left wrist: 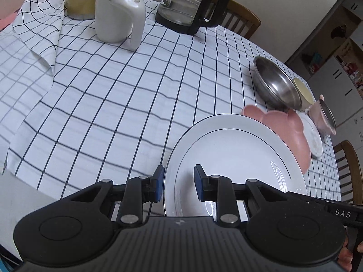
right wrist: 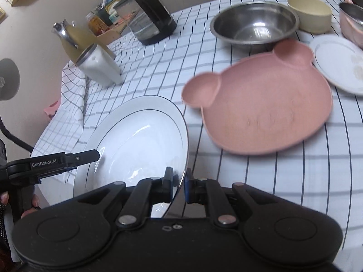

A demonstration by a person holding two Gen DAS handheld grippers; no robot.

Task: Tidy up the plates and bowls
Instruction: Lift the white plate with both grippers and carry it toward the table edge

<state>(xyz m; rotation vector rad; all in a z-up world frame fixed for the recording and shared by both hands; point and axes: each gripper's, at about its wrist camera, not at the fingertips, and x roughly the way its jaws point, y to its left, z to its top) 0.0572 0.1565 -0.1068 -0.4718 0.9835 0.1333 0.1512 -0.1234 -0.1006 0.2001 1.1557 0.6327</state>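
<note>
Carry step: right gripper point(right wrist: 179, 187) and left gripper point(left wrist: 178, 184) each pinch the white plate's point(left wrist: 226, 149) rim above the surface point(left wrist: 136, 90); next, probably lower it onto the pink plate point(right wrist: 261, 104).

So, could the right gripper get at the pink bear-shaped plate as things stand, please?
Probably not yet: the right gripper is shut on the rim of the large white plate, which the left gripper also holds. The pink bear-shaped plate lies uncovered ahead, so the path itself looks free.
</note>
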